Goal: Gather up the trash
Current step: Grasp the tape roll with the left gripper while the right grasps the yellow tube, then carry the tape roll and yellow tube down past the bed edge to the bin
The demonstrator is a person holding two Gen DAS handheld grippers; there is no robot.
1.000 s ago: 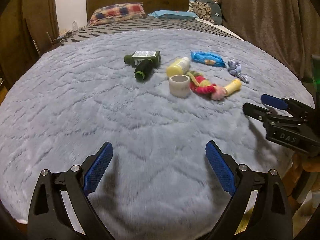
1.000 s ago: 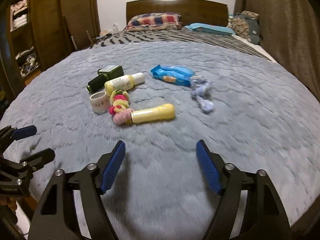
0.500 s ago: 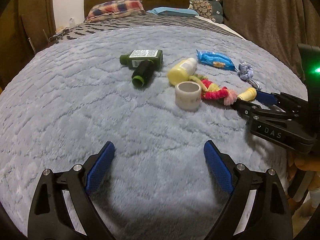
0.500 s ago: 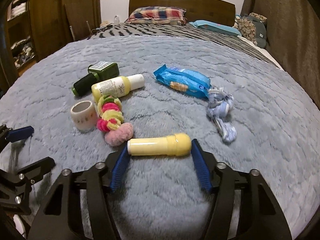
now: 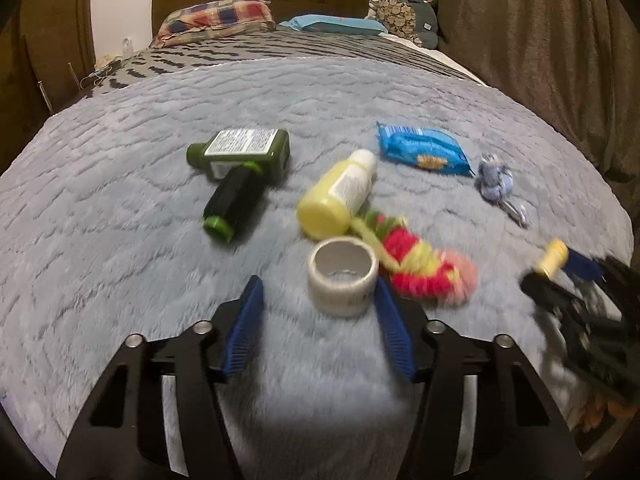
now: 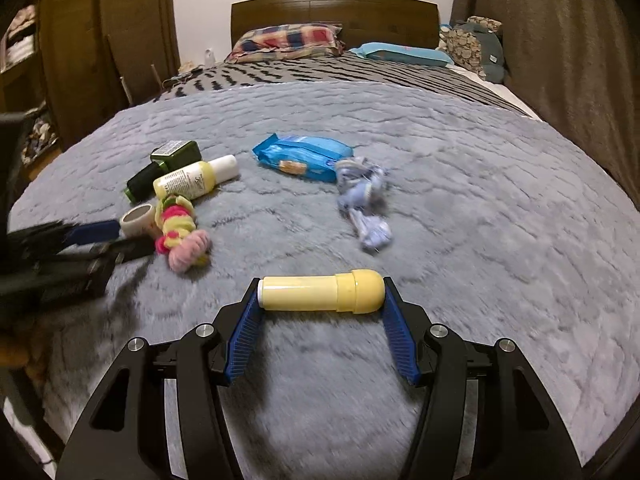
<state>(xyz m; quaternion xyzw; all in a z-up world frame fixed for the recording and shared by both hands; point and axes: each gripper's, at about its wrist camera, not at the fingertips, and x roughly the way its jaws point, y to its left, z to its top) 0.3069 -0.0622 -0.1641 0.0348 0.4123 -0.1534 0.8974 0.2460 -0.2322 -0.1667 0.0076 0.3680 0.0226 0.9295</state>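
Changes since a second ago: the right gripper (image 6: 321, 294) has closed on the pale yellow cylindrical plastic bottle with a rounded cap (image 6: 320, 291), which then lay free beside the pink-and-yellow knitted toy (image 6: 180, 228). The left gripper (image 5: 318, 314) has advanced toward the white roll of tape (image 5: 343, 278); its jaws have just been closing to a medium gap, the roll standing at the right jaw's tip, not clamped.

Bottle: held endwise between the right jaws, just over the grey plush blanket (image 6: 460, 200) on the bed; long axis level, running across the gap, cap toward the right jaw, base toward the left.
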